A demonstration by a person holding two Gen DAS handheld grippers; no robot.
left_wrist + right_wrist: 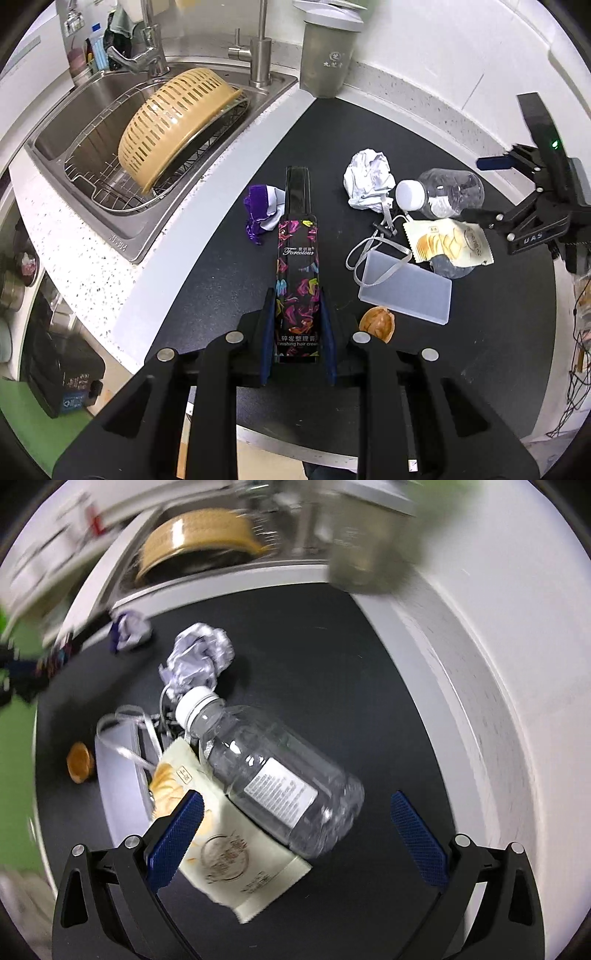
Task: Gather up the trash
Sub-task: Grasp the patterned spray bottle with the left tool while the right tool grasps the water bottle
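My left gripper (296, 299) is shut on a long black hair cream box (297, 236) with a colourful print, held above the black mat (221, 288). On the mat lie a crumpled white paper (367, 179), a clear plastic bottle (448, 192), a snack wrapper (448, 242), a purple and white wrapper (264, 210), a grey ribbon (369, 251), a translucent plastic lid (410, 291) and a brown nutshell (376, 325). My right gripper (297, 801) hangs open over the bottle (273, 771) and the snack wrapper (236, 856), with the bottle's base between its blue pads (177, 834).
A grey lidded bin (325, 55) stands at the back against the white wall. To the left is a steel sink (74, 122) holding a wire rack and a yellow colander (177, 122). The right wrist view is blurred by motion.
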